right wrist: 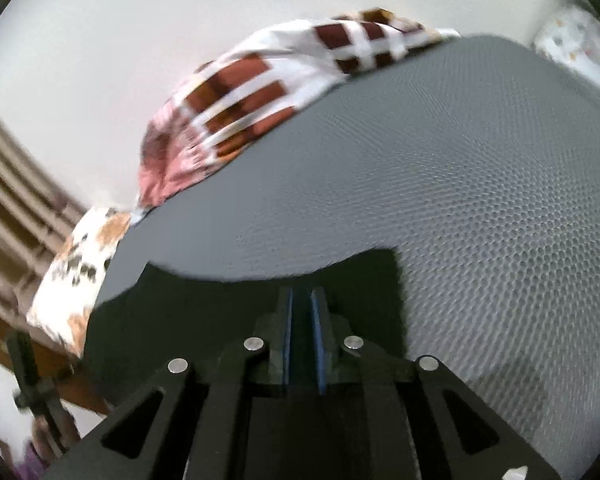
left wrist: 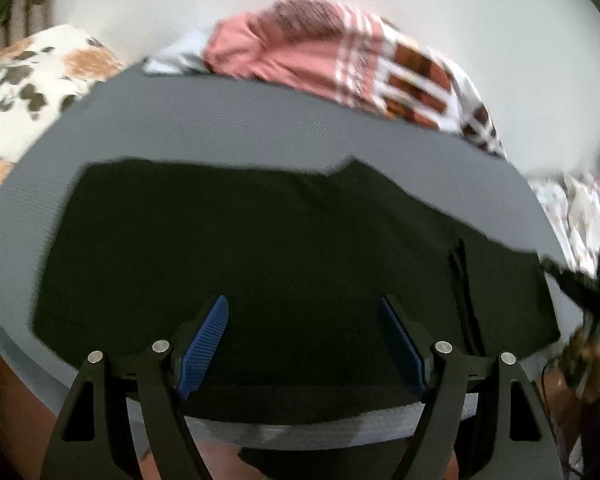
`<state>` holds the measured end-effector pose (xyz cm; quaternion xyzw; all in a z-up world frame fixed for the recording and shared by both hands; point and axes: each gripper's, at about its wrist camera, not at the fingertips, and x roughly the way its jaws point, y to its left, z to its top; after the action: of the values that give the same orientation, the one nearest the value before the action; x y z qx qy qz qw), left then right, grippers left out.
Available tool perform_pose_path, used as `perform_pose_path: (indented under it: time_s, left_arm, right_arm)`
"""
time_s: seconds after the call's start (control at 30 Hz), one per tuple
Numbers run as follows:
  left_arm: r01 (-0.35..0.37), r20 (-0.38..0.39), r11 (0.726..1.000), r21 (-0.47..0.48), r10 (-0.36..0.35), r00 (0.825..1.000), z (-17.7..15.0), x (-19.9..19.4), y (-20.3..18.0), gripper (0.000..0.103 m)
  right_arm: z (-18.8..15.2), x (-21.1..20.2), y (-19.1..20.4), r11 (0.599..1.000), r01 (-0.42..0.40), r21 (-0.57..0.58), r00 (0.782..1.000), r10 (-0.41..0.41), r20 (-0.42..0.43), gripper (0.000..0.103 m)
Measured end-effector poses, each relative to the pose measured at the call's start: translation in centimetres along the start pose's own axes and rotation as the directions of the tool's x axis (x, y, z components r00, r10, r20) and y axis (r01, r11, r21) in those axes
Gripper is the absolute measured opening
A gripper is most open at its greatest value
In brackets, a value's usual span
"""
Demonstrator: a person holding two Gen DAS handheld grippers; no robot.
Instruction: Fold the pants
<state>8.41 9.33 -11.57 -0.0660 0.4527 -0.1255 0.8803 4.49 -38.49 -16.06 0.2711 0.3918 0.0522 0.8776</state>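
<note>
Dark pants (left wrist: 284, 248) lie spread flat on a grey textured mat (left wrist: 260, 132). My left gripper (left wrist: 304, 312) is open above the pants' near edge, its blue pads (left wrist: 204, 344) wide apart with nothing between them. In the right wrist view my right gripper (right wrist: 302, 304) is shut on an end of the dark pants (right wrist: 228, 312), with black fabric between its blue pads (right wrist: 319, 340). The grey mat (right wrist: 460, 200) stretches beyond it. The right gripper also shows blurred at the right edge of the left wrist view (left wrist: 596, 276).
A pink and brown checked blanket (left wrist: 340, 56) is heaped at the mat's far edge and shows in the right wrist view (right wrist: 260, 92). A spotted white and orange pillow (left wrist: 32, 84) lies at the left. A white wall is behind. Patterned bedding (left wrist: 572, 216) lies at the right.
</note>
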Motion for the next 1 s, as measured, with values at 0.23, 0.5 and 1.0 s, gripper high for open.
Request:
perform_pose_path:
  time_s: [0.23, 0.5, 1.0]
  left_arm:
    - [-0.099, 0.086, 0.995, -0.022, 0.101, 0.991, 3.3, -3.0, 9.0, 0.079]
    - [-0.052, -0.083, 0.998, 0.037, 0.055, 0.995, 6.2, 1.6, 14.7, 0.079]
    - [0.138, -0.239, 0.988, -0.062, -0.149, 0.96, 7.1, 5.0, 15.8, 0.037]
  right_arm:
    - [-4.5, -0.9, 6.8, 0.983, -0.062, -0.171, 0.995, 0.046, -0.092, 0.016]
    - [-8.1, 0.1, 12.5, 0.925, -0.072, -0.374, 0.983, 0.003, -0.181, 0.026]
    - [-7.3, 0.9, 11.3, 0.959, -0.087, -0.27, 0.977, 0.029, -0.212, 0.03]
